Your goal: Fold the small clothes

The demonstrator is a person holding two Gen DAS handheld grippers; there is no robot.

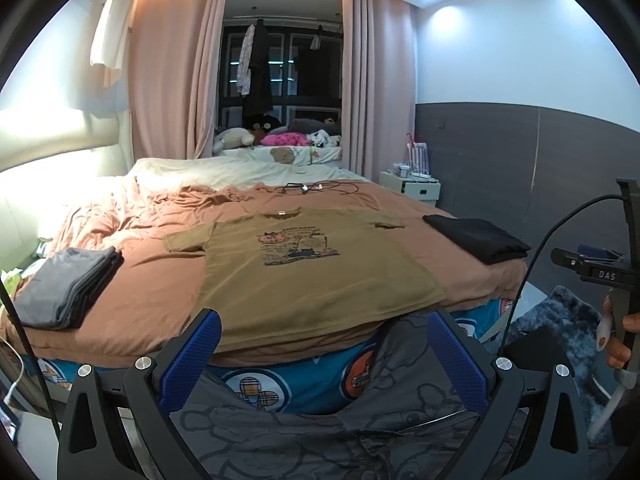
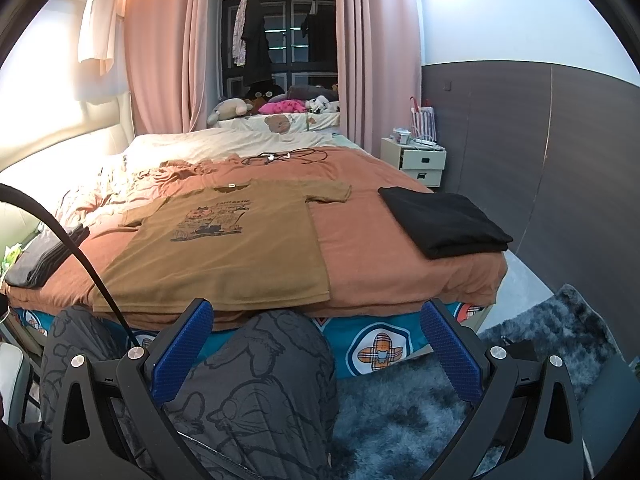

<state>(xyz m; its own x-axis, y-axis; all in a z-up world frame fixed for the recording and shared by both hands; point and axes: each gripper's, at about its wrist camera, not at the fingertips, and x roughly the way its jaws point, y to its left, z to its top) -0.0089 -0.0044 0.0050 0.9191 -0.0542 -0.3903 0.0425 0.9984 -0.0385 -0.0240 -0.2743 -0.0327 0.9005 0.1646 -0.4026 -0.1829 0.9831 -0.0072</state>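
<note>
Tan T-shirt point(image 1: 312, 268) flat between grey stack point(image 1: 68, 284), black stack point(image 1: 478, 238).

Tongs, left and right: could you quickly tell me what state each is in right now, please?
Left tongs: open, holding nothing, short of the T-shirt on the bed.
Right tongs: open, holding nothing, also short of the bed.

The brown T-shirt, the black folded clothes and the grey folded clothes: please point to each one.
brown T-shirt point(image 1: 312, 280), left wrist view, plain front below the print.
black folded clothes point(image 2: 444, 220), right wrist view, top face.
grey folded clothes point(image 1: 68, 284), left wrist view, top layer.
</note>
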